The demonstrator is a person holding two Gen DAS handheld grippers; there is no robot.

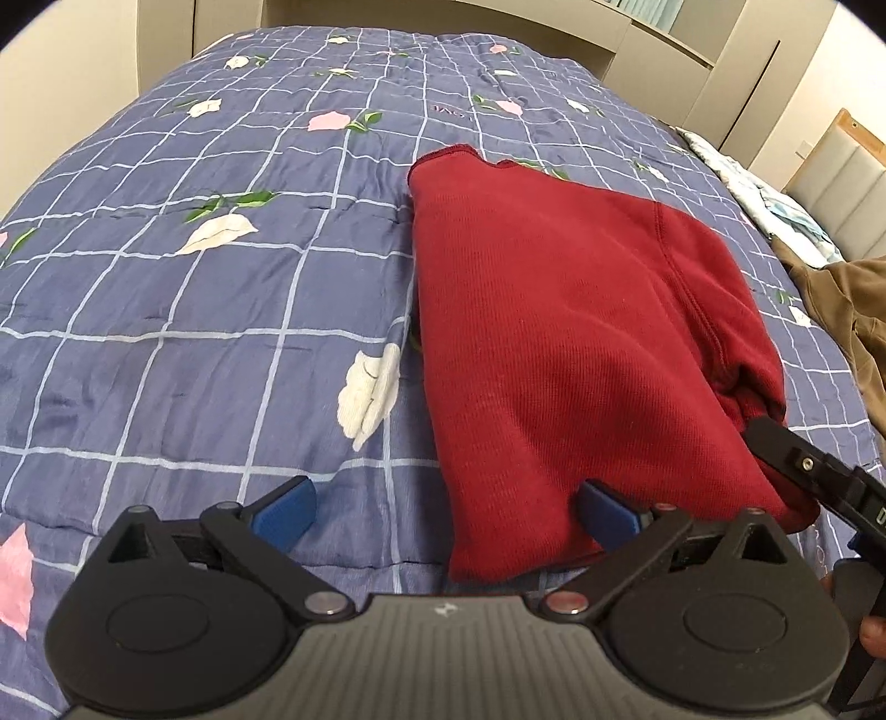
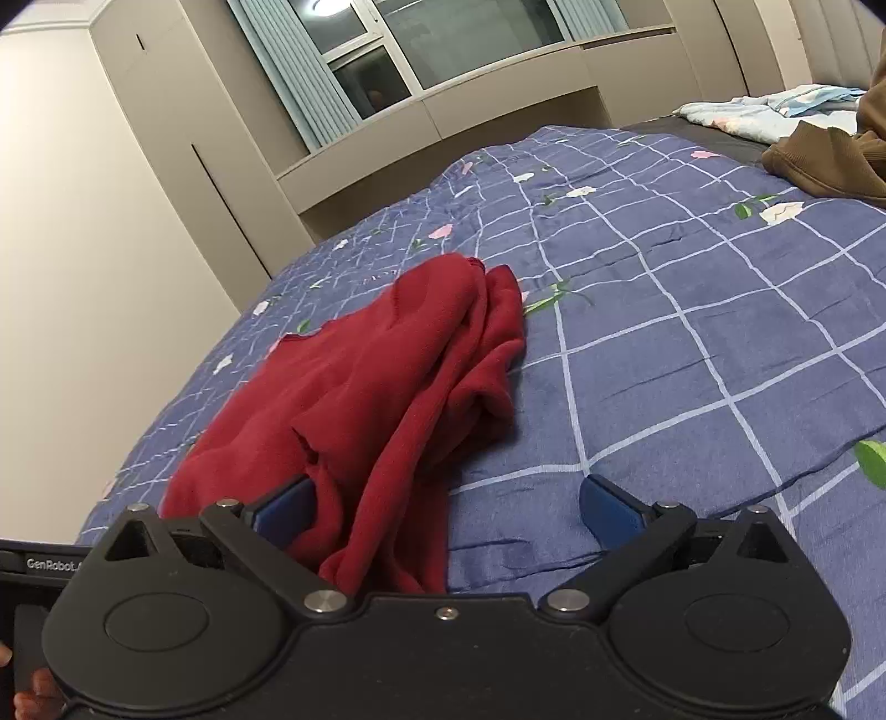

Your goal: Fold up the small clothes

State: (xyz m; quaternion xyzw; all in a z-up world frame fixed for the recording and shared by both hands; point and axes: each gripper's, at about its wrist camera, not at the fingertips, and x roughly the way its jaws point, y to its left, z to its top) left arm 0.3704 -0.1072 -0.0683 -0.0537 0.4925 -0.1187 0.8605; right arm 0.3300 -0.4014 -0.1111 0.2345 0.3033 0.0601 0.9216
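Observation:
A dark red knit garment [image 1: 554,332] lies folded lengthwise on the blue checked flowered quilt [image 1: 194,310]. My left gripper [image 1: 448,515] is open at the garment's near end. Its right blue pad [image 1: 609,512] is over the red cloth and its left pad is over bare quilt. The other gripper's black body [image 1: 803,476] shows at the garment's near right corner. In the right wrist view the red garment [image 2: 376,376] looks bunched, with rumpled folds along its right side. My right gripper [image 2: 448,509] is open. Loose red cloth lies between its pads, unpinched.
A brown garment [image 2: 830,160] and a pale blue-and-white blanket [image 2: 764,111] lie at the bed's far right side. Beige cupboards [image 2: 166,194] and a window [image 2: 443,39] stand beyond the bed. Bare quilt [image 2: 720,332] stretches right of the red garment.

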